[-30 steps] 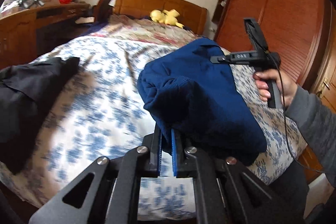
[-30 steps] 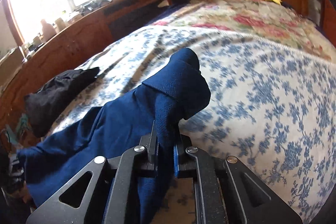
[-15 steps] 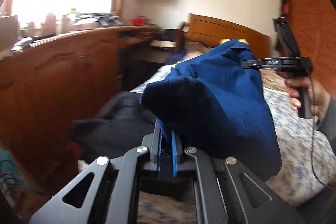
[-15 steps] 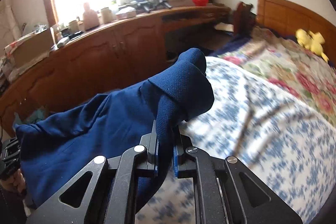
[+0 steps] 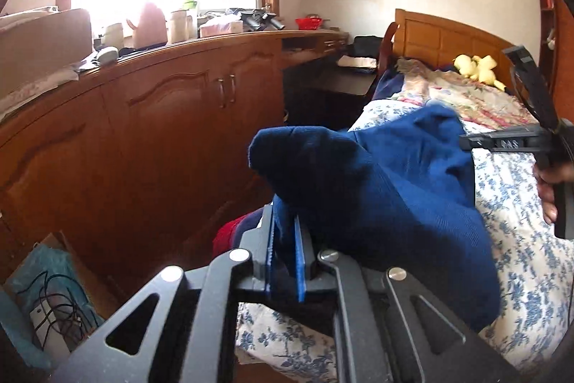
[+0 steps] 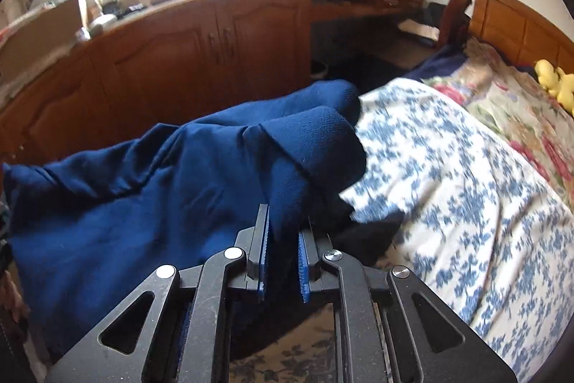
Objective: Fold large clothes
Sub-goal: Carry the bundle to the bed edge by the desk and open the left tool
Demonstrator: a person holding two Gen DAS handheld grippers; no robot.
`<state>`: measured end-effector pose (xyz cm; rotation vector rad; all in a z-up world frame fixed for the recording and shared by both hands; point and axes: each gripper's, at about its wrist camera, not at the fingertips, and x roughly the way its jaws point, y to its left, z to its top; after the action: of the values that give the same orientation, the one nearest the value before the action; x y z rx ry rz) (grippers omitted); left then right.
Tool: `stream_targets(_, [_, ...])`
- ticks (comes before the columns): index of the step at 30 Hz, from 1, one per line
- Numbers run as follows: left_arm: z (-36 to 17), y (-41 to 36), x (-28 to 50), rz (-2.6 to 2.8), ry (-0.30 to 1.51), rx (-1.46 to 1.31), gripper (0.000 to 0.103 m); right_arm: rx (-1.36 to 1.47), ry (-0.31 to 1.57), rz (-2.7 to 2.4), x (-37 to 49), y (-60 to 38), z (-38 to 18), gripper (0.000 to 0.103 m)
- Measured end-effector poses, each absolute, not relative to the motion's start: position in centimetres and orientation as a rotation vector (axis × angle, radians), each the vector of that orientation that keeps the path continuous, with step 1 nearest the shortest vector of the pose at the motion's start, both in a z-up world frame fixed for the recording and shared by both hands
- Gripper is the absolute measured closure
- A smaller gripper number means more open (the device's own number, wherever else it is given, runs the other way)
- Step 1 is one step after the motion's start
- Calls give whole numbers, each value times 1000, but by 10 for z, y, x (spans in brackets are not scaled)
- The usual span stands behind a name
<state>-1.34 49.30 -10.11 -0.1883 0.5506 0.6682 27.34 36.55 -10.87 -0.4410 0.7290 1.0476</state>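
Note:
A dark blue garment [image 5: 387, 189] hangs between my two grippers above the left edge of the bed. My left gripper [image 5: 285, 239] is shut on one bunched edge of it. My right gripper [image 6: 283, 239] is shut on another bunched edge of the blue garment [image 6: 150, 189], which spreads to the left in that view. In the left wrist view the right gripper [image 5: 466, 142] shows at the far right, with a hand on its handle. The garment is crumpled and its lower part hangs out of sight.
The bed [image 6: 466, 167] has a blue-and-white floral cover and a flowered quilt [image 6: 520, 117] further back. A yellow plush toy [image 5: 477, 67] lies by the headboard. Wooden cabinets [image 5: 172, 131] run along the left. A black garment [image 6: 366, 232] lies on the bed edge.
Both grippers have swung left with the blue garment, from over the bed towards the wooden cabinets at its left edge. The garment has sunk lower in the right wrist view.

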Motion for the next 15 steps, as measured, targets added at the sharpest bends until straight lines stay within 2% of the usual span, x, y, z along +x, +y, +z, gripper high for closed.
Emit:
stream_targets(2, [-97, 490, -18, 669, 543, -178, 90, -437, 712, 1072, 272, 355, -111, 78])
stream_targets(11, [-56, 447, -34, 652, 492, -114, 72, -428, 627, 1143, 233, 282, -93, 71])
stream_targets(15, [-37, 416, -27, 579, 474, -92, 68, -360, 590, 1137, 219, 232, -72, 65])
